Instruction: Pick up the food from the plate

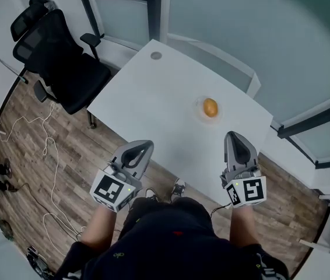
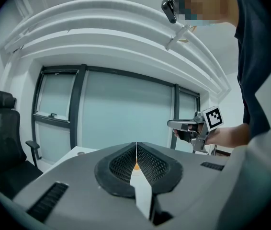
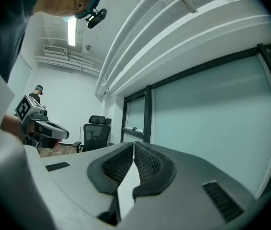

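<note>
Left gripper (image 2: pixel 136 148) has its jaws pressed together with nothing between them; the right gripper (image 3: pixel 133 146) is likewise closed and empty. Both are held at the near edge of the white table (image 1: pixel 153 92), pointing across it and well apart from each other. Beyond them, nearer the right gripper, the food (image 1: pixel 210 107), a small orange lump, sits on a pale plate (image 1: pixel 200 115). A black chair (image 1: pixel 60 63) stands left of the table, and a white cable (image 1: pixel 48 137) trails over the wood floor (image 1: pixel 95 150).
</note>
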The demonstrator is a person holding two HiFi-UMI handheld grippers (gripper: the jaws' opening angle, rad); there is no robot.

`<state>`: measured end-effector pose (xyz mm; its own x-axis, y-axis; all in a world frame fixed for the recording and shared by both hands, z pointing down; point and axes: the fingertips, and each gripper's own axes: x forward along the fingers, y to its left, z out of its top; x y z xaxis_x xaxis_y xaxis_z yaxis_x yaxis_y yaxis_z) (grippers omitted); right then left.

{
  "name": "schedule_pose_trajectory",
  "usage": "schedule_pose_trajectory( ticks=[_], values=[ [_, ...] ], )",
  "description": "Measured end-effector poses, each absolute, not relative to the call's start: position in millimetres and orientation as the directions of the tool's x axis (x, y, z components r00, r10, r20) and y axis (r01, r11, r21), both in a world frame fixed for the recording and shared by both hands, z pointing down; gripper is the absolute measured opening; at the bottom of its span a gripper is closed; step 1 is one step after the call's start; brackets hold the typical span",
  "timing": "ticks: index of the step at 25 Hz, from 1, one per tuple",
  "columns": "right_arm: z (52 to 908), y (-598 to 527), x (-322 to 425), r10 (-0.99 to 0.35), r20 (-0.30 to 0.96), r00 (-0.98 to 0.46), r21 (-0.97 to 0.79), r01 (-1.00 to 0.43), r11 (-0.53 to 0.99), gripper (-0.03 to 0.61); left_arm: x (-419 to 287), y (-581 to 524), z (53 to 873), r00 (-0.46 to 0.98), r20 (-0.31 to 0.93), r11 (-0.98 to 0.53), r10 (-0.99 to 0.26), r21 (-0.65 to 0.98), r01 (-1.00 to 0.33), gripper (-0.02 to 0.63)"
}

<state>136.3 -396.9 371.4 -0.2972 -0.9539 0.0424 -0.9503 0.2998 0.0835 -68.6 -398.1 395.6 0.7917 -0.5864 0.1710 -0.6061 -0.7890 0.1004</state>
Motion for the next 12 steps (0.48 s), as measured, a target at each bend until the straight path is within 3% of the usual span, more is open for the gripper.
schedule_pose_trajectory(
  ticks=[12],
  values=[
    [426, -484, 224, -0.959, 0.095, -0.268, 0.029, -0.962, 0.272, 0.025, -2, -456, 425, 0.746, 0.233, -0.741, -0.623, 0.128, -0.659, 0.023]
  ],
)
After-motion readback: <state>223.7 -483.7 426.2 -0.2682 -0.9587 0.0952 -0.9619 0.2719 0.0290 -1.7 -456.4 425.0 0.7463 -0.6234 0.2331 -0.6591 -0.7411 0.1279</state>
